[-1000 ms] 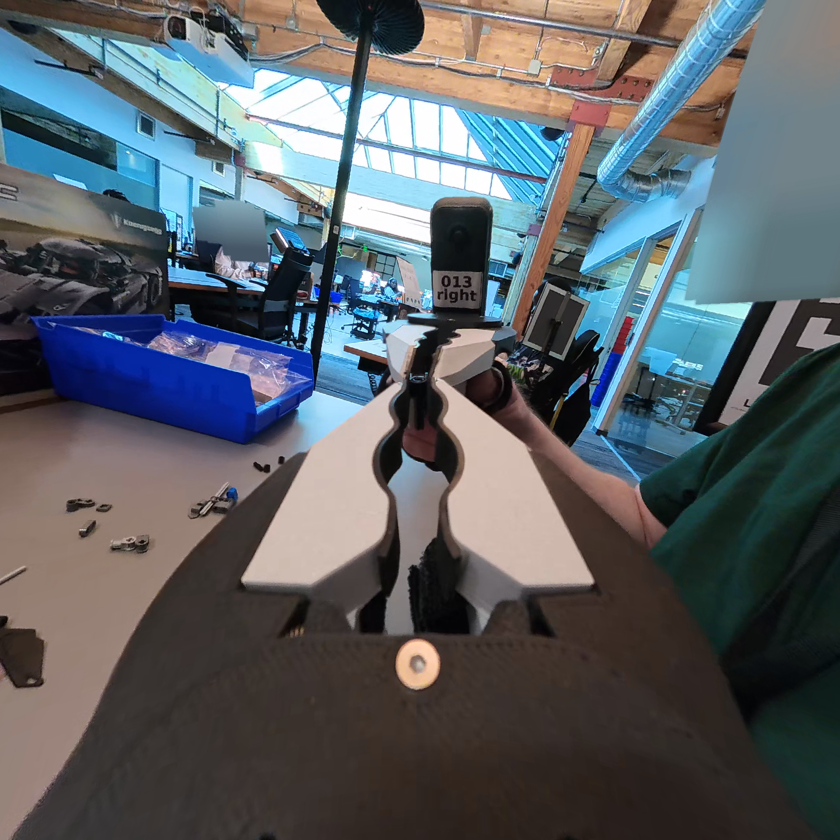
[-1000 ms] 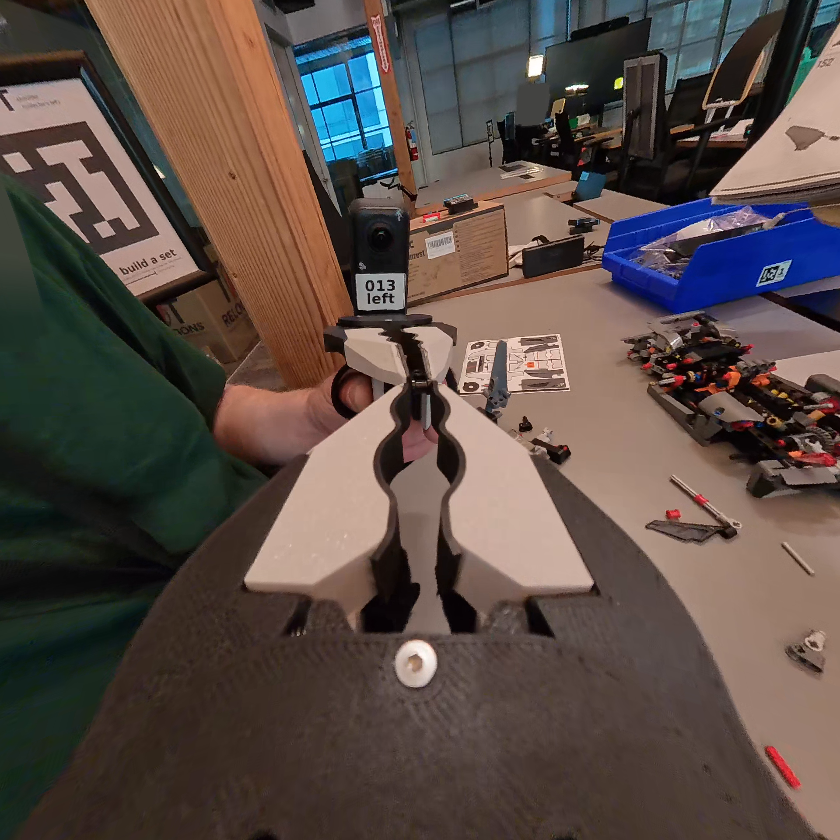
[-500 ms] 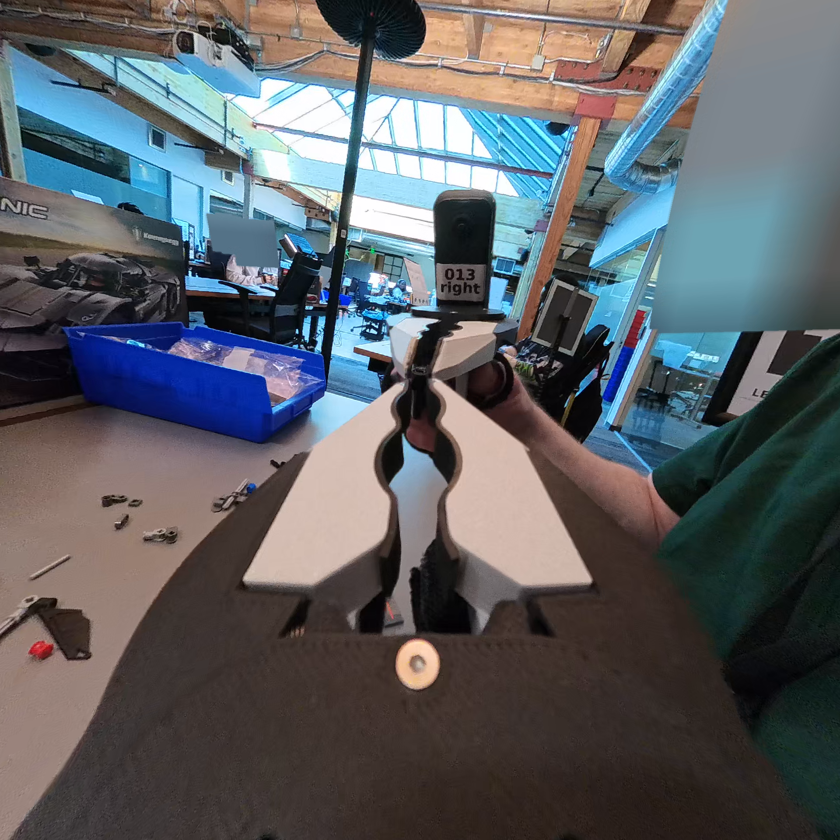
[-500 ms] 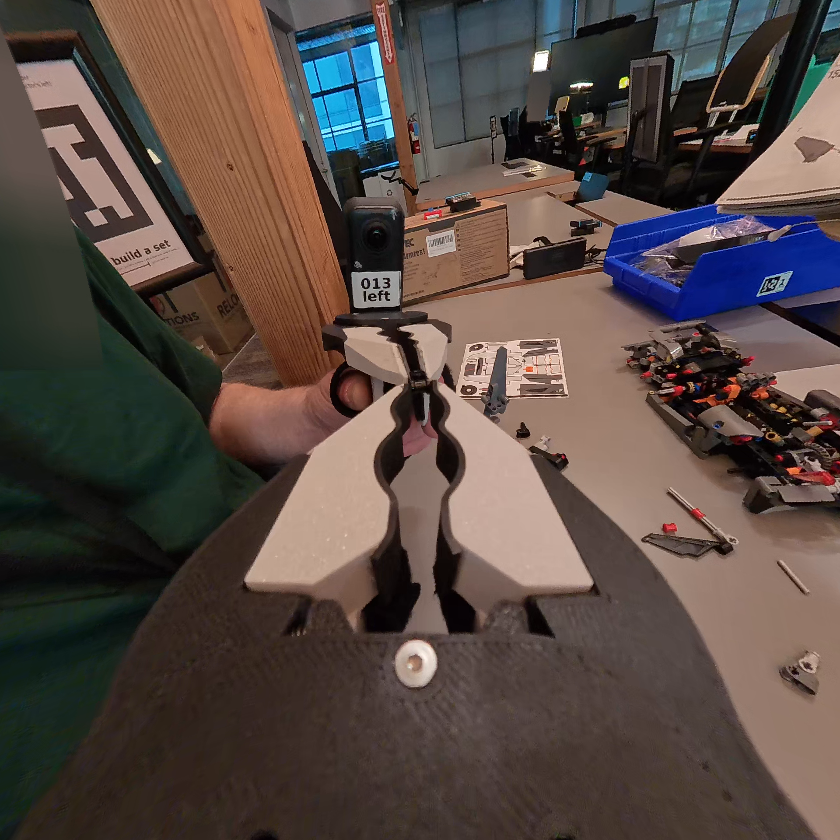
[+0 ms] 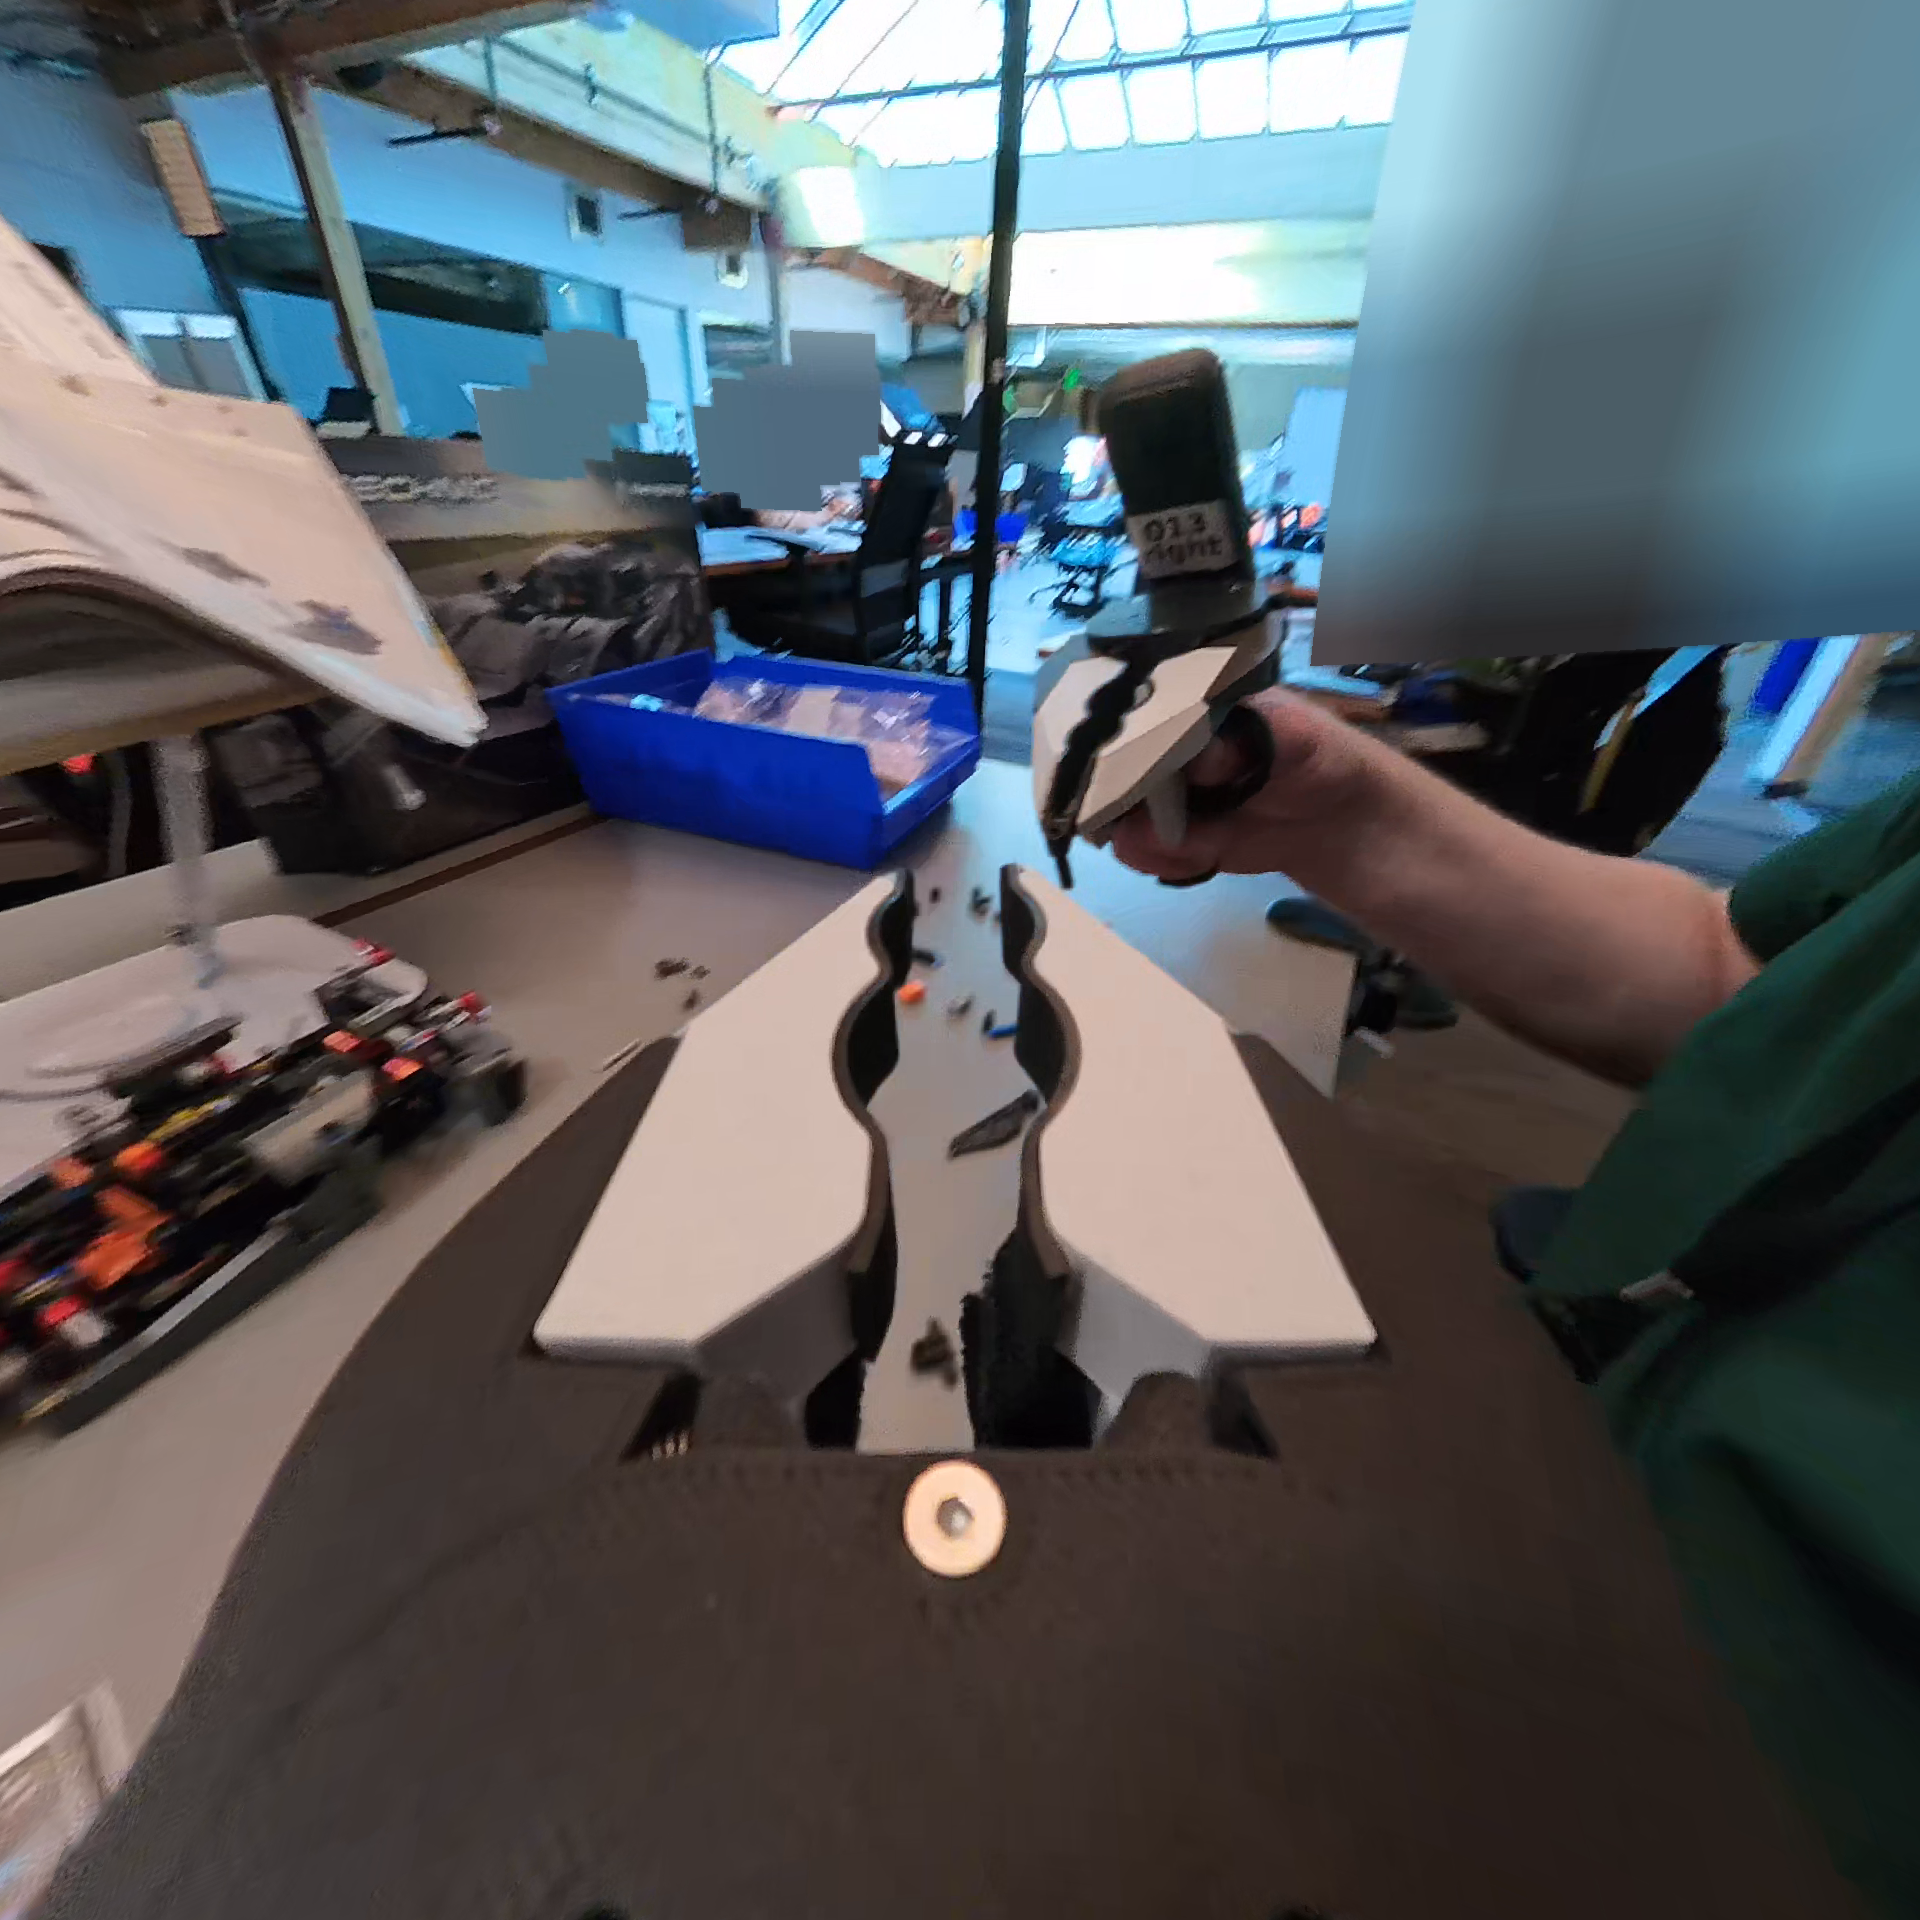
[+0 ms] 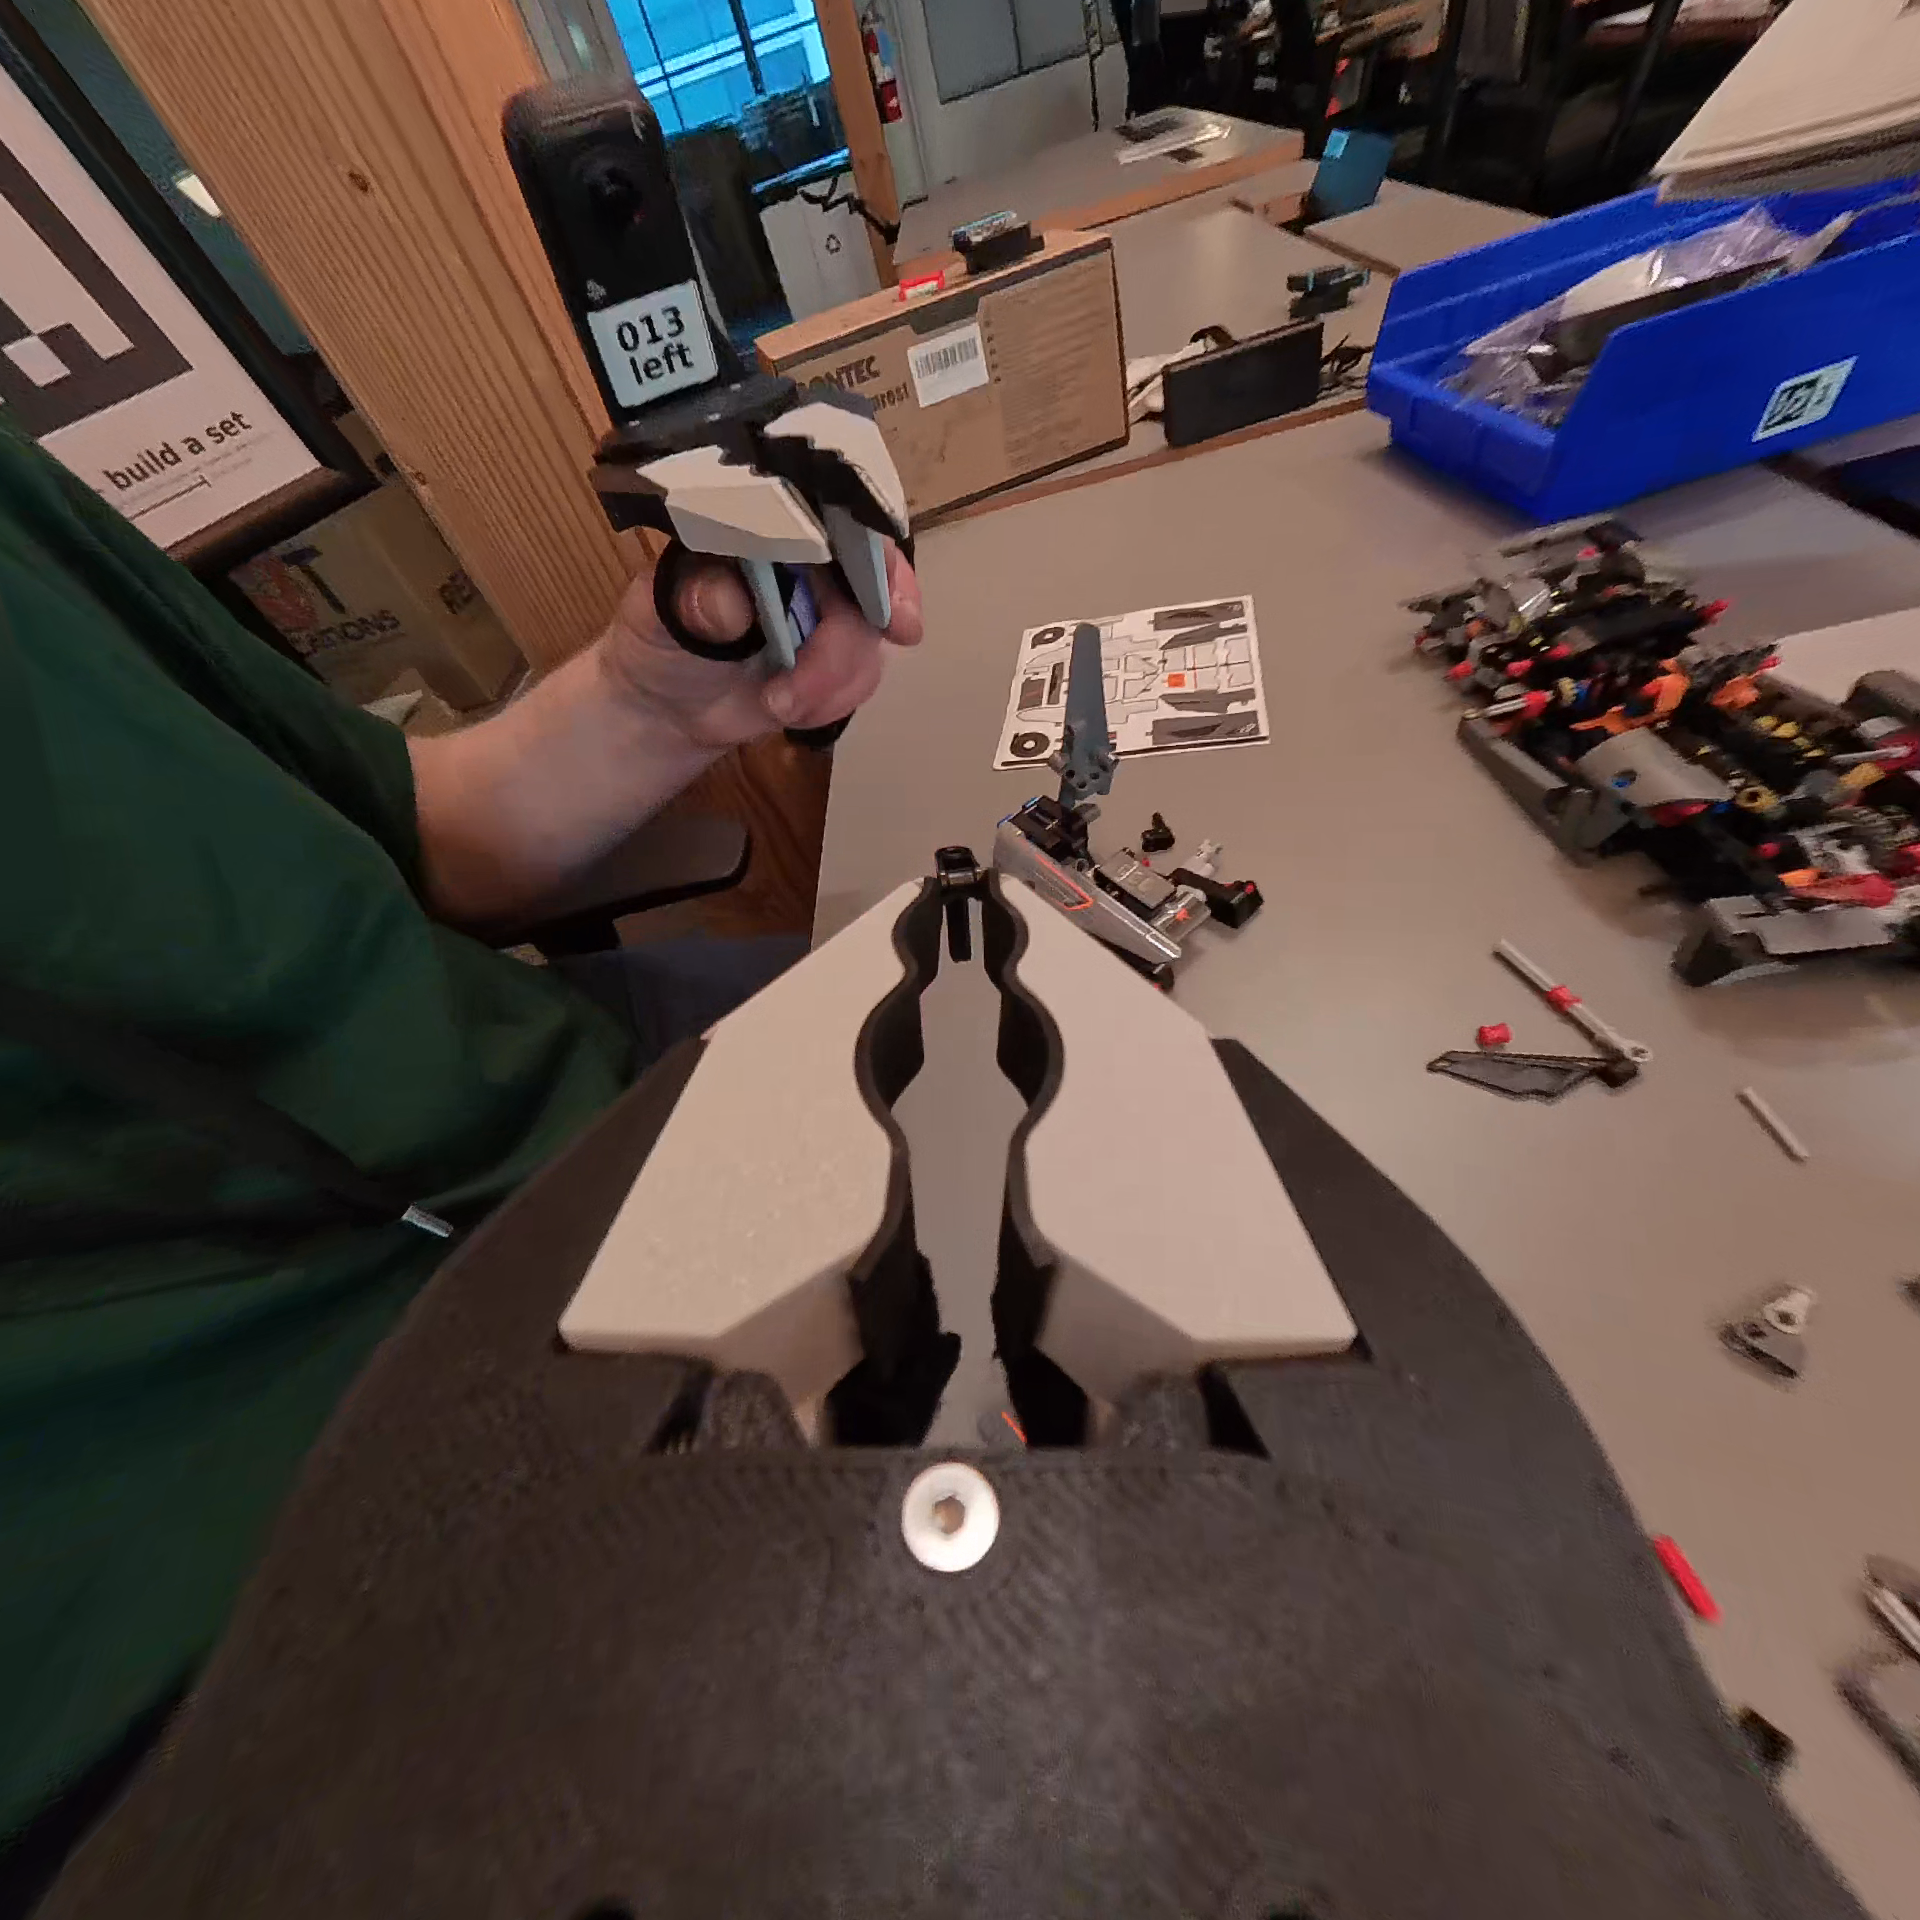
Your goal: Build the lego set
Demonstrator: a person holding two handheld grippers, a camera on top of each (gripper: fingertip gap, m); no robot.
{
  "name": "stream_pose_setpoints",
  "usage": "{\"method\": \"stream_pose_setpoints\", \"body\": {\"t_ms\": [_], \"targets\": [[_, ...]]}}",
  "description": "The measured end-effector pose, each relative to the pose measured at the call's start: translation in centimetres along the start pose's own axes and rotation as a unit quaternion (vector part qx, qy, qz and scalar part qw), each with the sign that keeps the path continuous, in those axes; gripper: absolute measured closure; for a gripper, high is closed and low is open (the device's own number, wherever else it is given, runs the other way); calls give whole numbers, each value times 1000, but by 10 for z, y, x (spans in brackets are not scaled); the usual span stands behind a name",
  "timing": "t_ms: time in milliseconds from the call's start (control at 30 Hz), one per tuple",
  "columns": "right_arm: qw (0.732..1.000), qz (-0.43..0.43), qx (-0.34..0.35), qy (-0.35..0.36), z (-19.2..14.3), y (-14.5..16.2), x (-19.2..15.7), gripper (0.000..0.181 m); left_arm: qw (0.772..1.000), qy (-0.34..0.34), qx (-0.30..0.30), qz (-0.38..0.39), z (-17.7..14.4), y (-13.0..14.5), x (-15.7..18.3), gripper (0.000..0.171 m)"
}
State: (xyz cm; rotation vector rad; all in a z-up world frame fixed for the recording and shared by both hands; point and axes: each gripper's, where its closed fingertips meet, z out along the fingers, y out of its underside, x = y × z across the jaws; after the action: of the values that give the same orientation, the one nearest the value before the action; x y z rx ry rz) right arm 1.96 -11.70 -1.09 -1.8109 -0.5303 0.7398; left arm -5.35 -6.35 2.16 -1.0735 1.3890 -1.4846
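Lego chassis (image 6: 1683, 769) — part-built, on table (image 6: 1351, 1039), right of the sub-assembly (image 6: 1122, 894). Right gripper (image 6: 961, 904) pinches a small black connector (image 6: 956, 883), likely for fitting; left gripper (image 5: 956, 894) — slightly parted, empty.

An open-plan office in a converted industrial loft — timber posts (image 6: 343, 260) and ceiling beams under a glass skylight (image 5: 1143, 83), with rows of desks and black office chairs (image 5: 894, 561) behind. A grey bench (image 6: 1351, 1039) holds a blue parts bin (image 6: 1621, 405) — a maker's workspace.
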Motion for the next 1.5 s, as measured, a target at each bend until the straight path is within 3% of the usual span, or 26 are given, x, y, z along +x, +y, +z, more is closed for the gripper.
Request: {"method": "stream_pose_setpoints", "body": {"t_ms": [200,300,467,733,1000,1233,1333,1500], "targets": [[999,22,-9,-32,32,6,4,176,993,-84,-76,32,-39,24,-30,156],[999,23,-20,-43,44,10,6,175,989,-92,-115,32,-54,39,-33,155],[998,15,-53,-25,58,24,21,176,961,-132,-239,41,-73,99,-44,149],[997,23,-68,-24,67,40,32,176,936,-176,-303,32,-79,152,-55,139],[998,30,-51,-33,69,40,37,176,934,-191,-301,14,-76,156,-74,137],[998,17,-34,-54,80,28,32,176,949,-185,-256,12,-71,134,-83,133],[998,9,-38,-57,87,25,32,176,944,-191,-270,17,-64,138,-87,131],[998,7,-34,-57,93,22,34,176,931,-224,-288,25,-63,151,-97,148]]}}
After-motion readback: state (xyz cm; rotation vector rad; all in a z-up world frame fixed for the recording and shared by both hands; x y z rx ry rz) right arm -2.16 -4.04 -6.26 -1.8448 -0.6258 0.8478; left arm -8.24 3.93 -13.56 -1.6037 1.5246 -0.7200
